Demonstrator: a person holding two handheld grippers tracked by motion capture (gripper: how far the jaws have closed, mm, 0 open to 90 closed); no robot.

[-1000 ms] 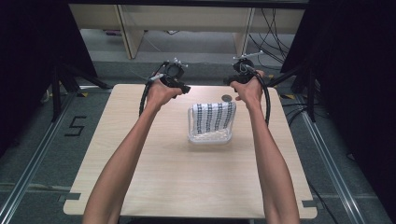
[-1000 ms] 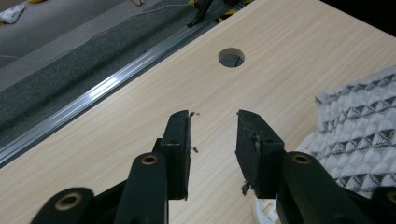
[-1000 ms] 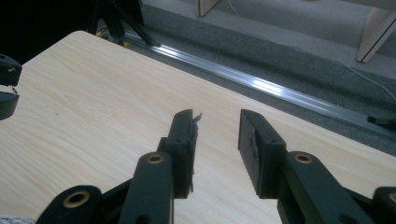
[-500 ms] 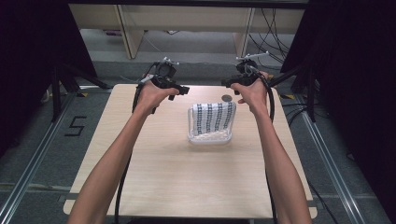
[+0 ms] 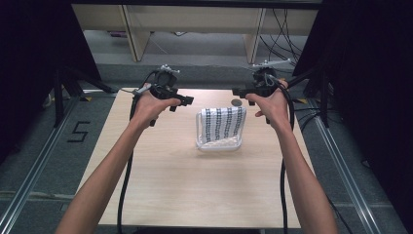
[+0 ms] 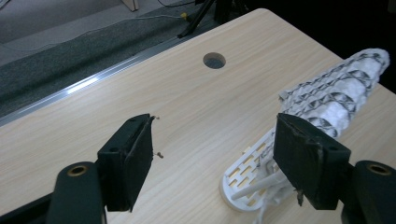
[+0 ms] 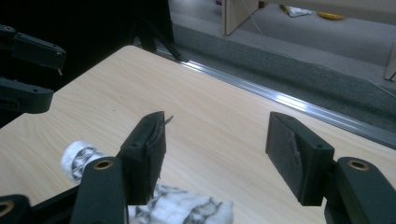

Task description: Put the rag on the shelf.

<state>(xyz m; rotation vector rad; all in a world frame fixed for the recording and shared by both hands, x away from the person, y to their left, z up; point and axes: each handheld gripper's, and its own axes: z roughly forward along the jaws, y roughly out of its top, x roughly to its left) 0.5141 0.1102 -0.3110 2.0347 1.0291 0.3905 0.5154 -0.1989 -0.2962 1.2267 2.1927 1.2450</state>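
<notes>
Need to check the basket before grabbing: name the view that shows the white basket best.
The high view: the whole white basket sits mid-table, patterned cloth draped over it. The left gripper view catches one slotted end behind a jaw; the right gripper view shows the cloth, no clear basket.

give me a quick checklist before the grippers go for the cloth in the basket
1. Left gripper open: ok, jaws wide apart in the left gripper view.
2. Right gripper open: ok, jaws wide apart in the right gripper view.
3. Both grippers holding nothing: ok.
4. Patterned cloth within reach: ok, it hangs over the white basket between the two hands.
5. Basket upright on the table: ok, it sits flat.
6. Cloth free to lift out: cannot tell, its lower part is hidden in the basket.
</notes>
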